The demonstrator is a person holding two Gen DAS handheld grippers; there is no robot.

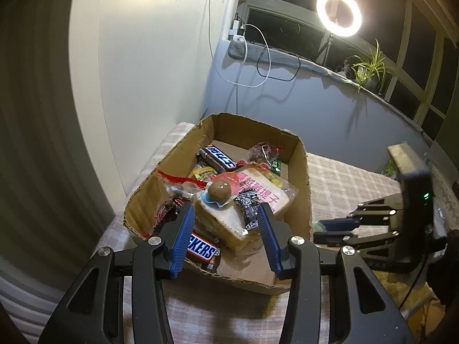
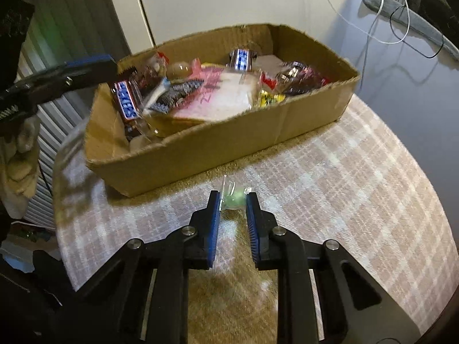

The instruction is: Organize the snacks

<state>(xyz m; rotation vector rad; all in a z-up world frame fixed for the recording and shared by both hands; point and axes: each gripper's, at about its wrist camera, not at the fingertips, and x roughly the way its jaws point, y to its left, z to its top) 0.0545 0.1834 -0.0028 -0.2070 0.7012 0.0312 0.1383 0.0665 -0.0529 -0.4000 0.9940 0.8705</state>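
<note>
Item: green wrapped candy (image 2: 233,197) on checked tablecloth (image 2: 358,189), just near of cardboard snack box (image 2: 200,149) | right gripper (image 2: 233,200) clenched on it, for boxing | left gripper (image 1: 226,223) released, hovering over box.

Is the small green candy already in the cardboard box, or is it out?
Out. The green candy lies on the checked cloth before the box, between the right gripper's pads.

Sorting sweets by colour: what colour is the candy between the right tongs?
Pale green, in a clear wrapper; best seen in the right wrist view.
</note>
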